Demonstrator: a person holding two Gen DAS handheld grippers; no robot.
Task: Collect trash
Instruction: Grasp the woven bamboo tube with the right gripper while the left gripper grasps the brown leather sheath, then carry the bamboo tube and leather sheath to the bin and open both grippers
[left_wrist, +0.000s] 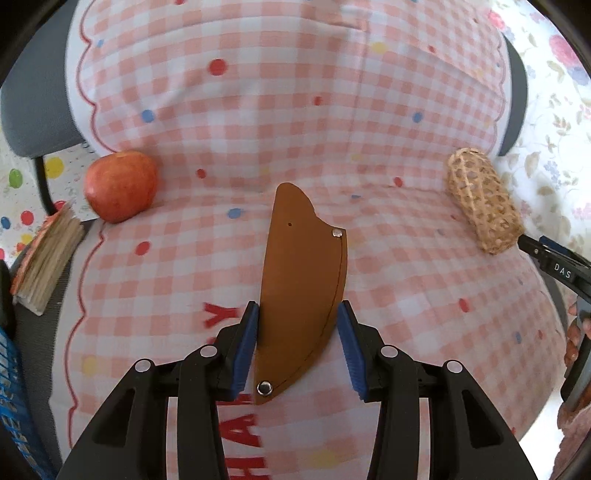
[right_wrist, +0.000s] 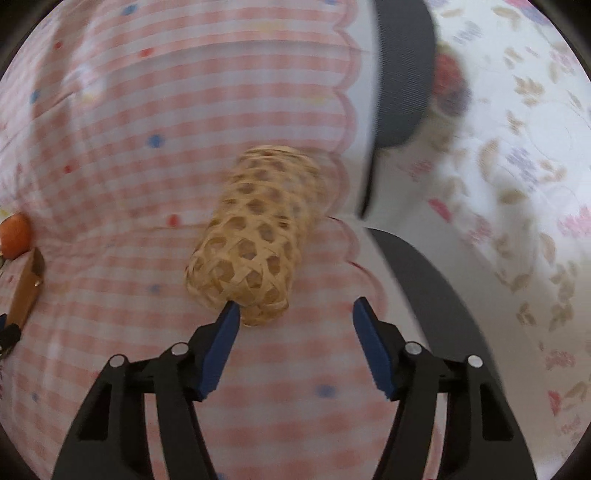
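We see L gripper (left_wrist: 297, 345) spread, straddling brown sheath (left_wrist: 301, 291), axis fwd; R gripper (right_wrist: 295, 345) released nr woven tube (right_wrist: 255, 232).

A pink and white checked cloth (left_wrist: 258, 122) with coloured dots and a scalloped red edge is covering the surface and carrying everything. A brown leather sheath (left_wrist: 299, 295) is lying on it near the middle, over red printed letters. A red apple (left_wrist: 120, 186) is sitting at the cloth's left edge, well apart from the sheath. A woven bamboo tube (left_wrist: 484, 201) is lying on its side close to the right edge. A thick stack of paper (left_wrist: 46, 258) is resting just off the cloth's left edge, near the apple.
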